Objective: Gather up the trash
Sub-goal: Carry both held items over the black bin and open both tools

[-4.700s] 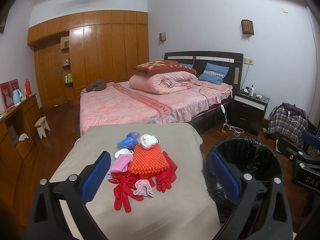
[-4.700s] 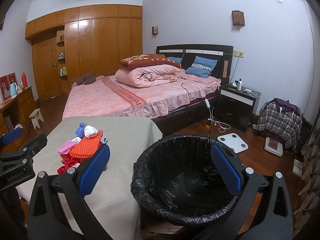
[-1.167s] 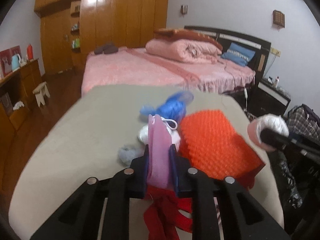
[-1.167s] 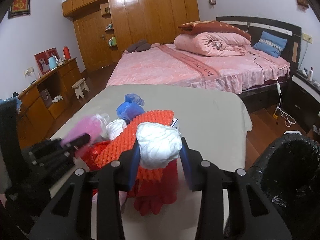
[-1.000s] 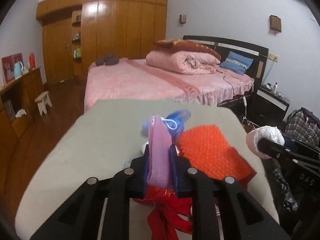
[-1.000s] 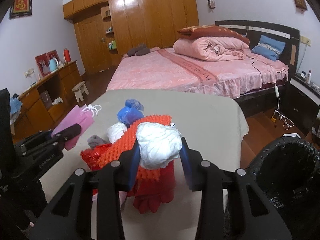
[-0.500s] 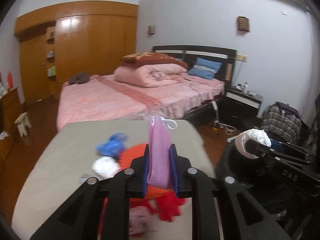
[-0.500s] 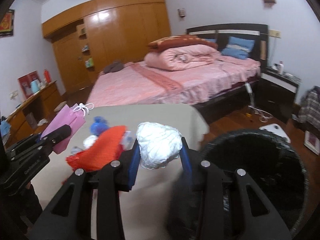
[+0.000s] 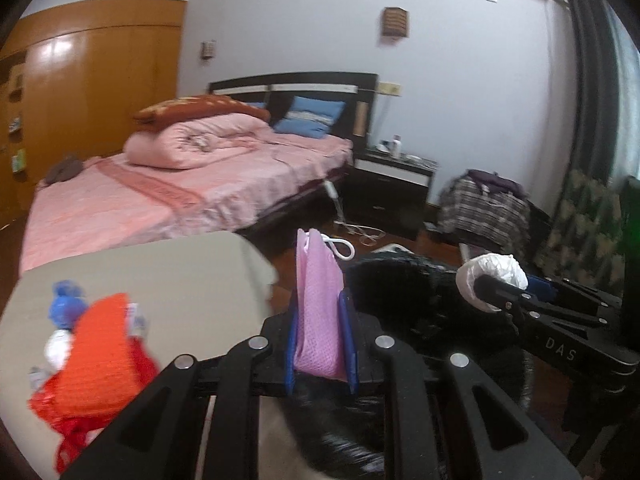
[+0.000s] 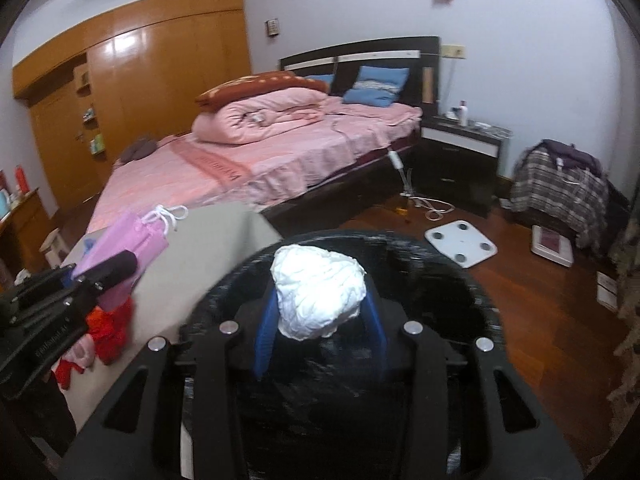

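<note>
My left gripper is shut on a pink mesh bag with a white drawstring, held over the near left rim of the black-lined trash bin. My right gripper holds a crumpled white wad between its blue pads, above the bin's mouth; its jaws are opening, and the wad sits between them. Each gripper shows in the other's view: the right gripper with the wad, the left gripper with the pink bag. An orange pad, red gloves and a blue wad lie on the grey-covered table.
A pink bed fills the room behind the table. A dark nightstand stands to its right. On the wood floor lie a white scale and cables. A plaid bag sits by the right wall.
Both grippers have swung right, from over the pile on the table to over the black bin, carrying the pink bag and the white wad. The pile now lies at the far left.
</note>
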Demonstrator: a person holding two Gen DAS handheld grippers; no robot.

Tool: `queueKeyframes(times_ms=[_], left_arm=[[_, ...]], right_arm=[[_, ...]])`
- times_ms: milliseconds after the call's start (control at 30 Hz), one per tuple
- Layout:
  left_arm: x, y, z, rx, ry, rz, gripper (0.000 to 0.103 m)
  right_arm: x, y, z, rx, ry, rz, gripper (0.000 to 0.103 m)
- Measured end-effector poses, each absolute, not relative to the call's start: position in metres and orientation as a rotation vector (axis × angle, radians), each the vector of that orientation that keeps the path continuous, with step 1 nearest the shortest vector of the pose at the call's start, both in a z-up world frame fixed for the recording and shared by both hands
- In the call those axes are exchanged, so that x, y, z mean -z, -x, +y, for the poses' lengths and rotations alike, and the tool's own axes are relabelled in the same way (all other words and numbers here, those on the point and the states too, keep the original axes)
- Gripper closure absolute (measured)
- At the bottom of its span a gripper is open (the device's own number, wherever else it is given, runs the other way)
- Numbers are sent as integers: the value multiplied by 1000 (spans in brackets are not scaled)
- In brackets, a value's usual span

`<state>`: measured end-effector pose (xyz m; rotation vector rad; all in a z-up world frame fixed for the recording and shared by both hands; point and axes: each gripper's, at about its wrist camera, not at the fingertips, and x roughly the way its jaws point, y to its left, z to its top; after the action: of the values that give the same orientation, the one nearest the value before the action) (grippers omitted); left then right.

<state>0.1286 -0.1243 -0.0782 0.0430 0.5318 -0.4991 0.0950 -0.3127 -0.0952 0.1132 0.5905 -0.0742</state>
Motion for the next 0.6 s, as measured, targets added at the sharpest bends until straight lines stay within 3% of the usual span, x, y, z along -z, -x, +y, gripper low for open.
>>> queueKeyframes(times_ms=[33,100,167,267,400,600], left_arm=[[80,-130,-134,526,-45,541,84],[83,-133,-146,554,-50,554,77],[85,-135,-151,573,-53,556,52],[86,-137,-144,545,-49,547,40],[83,-135,-112,458,-53,532,36],[82,-131,-39,239,-57,518,32]], right_arm=[[97,-92,-320,96,-115,588,61],[100,-88,-328,119,-117,590,49],[100,-89,-334,142,-120,583,38],[99,-86,-337,160,-126,567,20],[96,-88,-329,158,-128,548,8],[94,-103,-282,38,-127,550,7]])
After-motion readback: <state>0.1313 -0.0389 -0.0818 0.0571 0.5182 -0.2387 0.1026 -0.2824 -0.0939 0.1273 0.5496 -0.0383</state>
